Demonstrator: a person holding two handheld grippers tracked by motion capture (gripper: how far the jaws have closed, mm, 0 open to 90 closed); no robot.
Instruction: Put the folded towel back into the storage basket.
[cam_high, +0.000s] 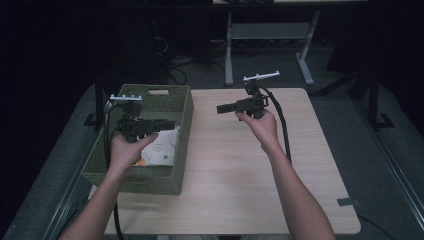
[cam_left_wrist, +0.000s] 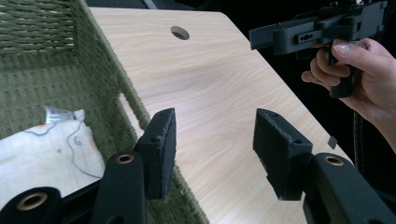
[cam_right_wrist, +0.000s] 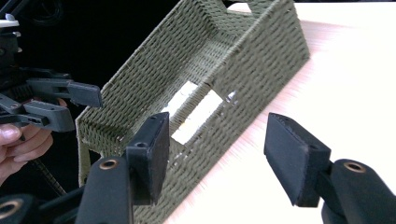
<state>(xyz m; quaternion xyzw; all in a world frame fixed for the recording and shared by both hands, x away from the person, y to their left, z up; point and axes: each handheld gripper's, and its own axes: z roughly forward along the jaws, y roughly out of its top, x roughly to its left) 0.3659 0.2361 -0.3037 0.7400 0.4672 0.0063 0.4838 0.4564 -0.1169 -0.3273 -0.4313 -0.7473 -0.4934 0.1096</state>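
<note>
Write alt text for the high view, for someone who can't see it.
A person's two hands each hold a black gripper with open, empty jaws above a pale wooden table. The left gripper hovers over a green woven basket holding a white cloth; the right gripper hangs over the tabletop, pointing toward the basket.

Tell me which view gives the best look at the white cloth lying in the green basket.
The left gripper view: the white cloth lies close, with its tag and loose thread plain against the basket floor. The high view shows the cloth small and partly behind the left hand. The right gripper view catches pale patches past the basket's near wall.
</note>
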